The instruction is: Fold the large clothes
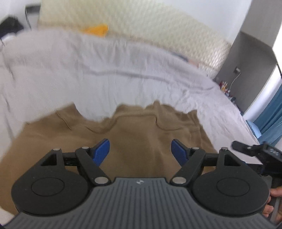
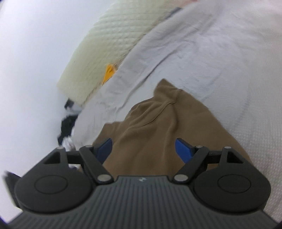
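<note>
White walls [image 1: 176,10] close in a bedroom where a bed covered by a pale grey sheet [image 1: 109,70] fills most of both views. Beyond the sheet, far ahead of the left gripper [image 1: 140,151], a cream quilted headboard [image 1: 141,22] runs along the wall, with a small yellow-orange item [image 1: 97,29] resting against it. Off to the right of those tongs stand a grey cabinet [image 1: 250,70] and a blue curtain [image 1: 271,119].

A tan sweater [image 1: 123,133] lies on the sheet directly in front of and beneath the left gripper, its seams and rumpled upper edge a little way ahead of the blue fingertips [image 1: 103,150]. The left tongs are spread wide, with nothing between them; cloth shows through the gap. At the far right edge of this view the other tool's black frame appears, along with part of the person's hand [image 1: 275,192] on a handle.

From the right wrist camera, the right gripper [image 2: 143,149] is likewise spread apart, holding nothing. The same sweater [image 2: 158,126] stretches away ahead of it, between and under the blue fingertips [image 2: 184,148], bunched into soft folds. To its left, past the bed's edge, dark clothing [image 2: 67,125] sits low by the wall. Both views are motion-blurred.
</note>
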The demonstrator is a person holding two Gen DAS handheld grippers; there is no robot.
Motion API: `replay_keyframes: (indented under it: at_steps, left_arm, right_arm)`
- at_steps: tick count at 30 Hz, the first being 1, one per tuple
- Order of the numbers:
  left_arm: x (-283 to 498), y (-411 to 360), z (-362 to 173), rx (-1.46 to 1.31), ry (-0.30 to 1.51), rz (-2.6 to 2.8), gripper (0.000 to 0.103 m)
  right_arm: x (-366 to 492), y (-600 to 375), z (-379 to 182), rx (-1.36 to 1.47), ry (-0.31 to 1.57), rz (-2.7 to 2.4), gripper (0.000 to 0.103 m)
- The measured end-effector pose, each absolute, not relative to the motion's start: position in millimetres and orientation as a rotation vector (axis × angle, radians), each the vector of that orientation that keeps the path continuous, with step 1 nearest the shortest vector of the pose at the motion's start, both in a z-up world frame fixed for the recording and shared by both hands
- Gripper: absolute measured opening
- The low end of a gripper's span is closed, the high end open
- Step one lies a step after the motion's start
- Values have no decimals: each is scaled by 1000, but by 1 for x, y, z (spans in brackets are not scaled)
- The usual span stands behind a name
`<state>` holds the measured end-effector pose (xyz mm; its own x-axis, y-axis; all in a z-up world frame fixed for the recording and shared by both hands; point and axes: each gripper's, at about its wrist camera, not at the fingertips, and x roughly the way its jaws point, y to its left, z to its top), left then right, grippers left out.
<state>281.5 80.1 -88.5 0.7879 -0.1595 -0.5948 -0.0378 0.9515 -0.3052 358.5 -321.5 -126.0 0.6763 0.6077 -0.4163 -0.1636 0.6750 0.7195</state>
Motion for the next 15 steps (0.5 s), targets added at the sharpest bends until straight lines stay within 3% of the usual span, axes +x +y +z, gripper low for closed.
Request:
replay_keyframes:
  at_steps: [7,15]
  left_arm:
    - [243,86,-103,-295,599,-66,80]
    - [250,67,-122,-170,586,-39,80]
  right_arm:
    - [336,-270,-117,459,563,519,79]
    - [348,-226,-141,310,586,520,76]
